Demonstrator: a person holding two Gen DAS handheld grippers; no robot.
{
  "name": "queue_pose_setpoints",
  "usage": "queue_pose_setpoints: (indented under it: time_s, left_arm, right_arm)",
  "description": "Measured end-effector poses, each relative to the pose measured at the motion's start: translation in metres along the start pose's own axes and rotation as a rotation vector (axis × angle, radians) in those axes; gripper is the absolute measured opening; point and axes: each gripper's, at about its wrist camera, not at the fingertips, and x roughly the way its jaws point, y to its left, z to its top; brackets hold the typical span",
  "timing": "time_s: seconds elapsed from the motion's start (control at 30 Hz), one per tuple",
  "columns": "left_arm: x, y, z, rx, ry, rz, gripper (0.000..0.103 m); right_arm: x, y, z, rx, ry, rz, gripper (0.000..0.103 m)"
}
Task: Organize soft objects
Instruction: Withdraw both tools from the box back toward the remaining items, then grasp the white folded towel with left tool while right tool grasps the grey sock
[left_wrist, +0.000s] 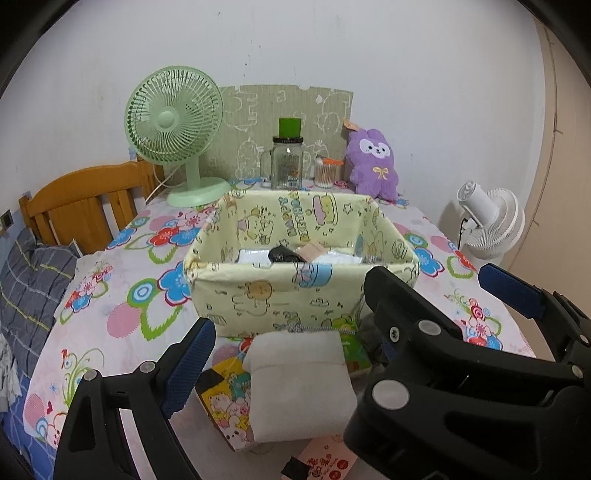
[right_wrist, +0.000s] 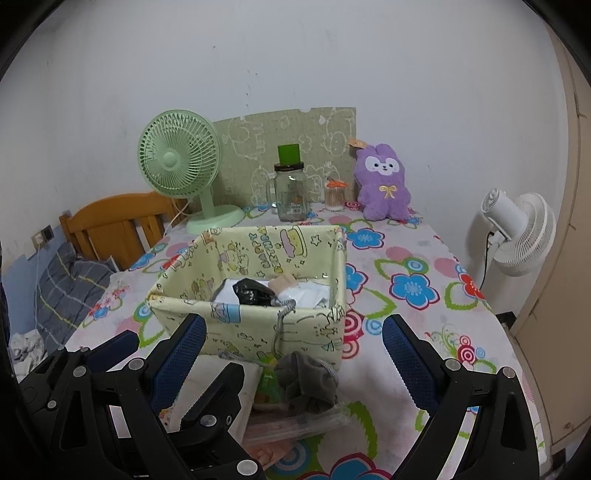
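A pale yellow cartoon-print fabric bin (left_wrist: 258, 295) (right_wrist: 236, 321) stands mid-table, holding a black pouch (right_wrist: 253, 291) and white packets. In front of it lie a folded white cloth (left_wrist: 299, 384), a colourful cartoon packet (left_wrist: 225, 398) and a grey drawstring pouch (right_wrist: 306, 380). My left gripper (left_wrist: 332, 321) is open above the white cloth, touching nothing. My right gripper (right_wrist: 295, 354) is open and empty, with the grey pouch between and below its fingers. The left gripper's body crosses the lower left of the right wrist view.
At the table's back stand a green desk fan (left_wrist: 173, 129), a glass jar with a green lid (left_wrist: 287, 158), a cotton-swab tub (left_wrist: 327, 173) and a purple plush toy (left_wrist: 373, 162). A white fan (right_wrist: 517, 236) stands right of the table. A wooden headboard (left_wrist: 85, 203) is at left.
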Motion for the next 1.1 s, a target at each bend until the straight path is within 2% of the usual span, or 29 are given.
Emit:
queue_pose_setpoints:
  time_s: [0.4,0.87,1.03,1.1]
  left_arm:
    - [0.015,0.001,-0.022,-0.006,0.043,0.025,0.093]
    - [0.042,0.007,-0.035,-0.027,0.109,-0.005,0.092]
    - [0.048,0.007,-0.037,-0.032,0.129,-0.008,0.076]
    - [0.050,0.006,-0.037,-0.026,0.132,-0.008,0.073]
  right_arm:
    - [0.016,-0.003,-0.024,0.017,0.051,0.026,0.098]
    - [0.042,-0.005,-0.039,0.012,0.112,0.007,0.098]
    - [0.050,-0.005,-0.041,0.010,0.130,0.003,0.098]
    - [0.052,-0.005,-0.042,0.008,0.136,0.002,0.098]
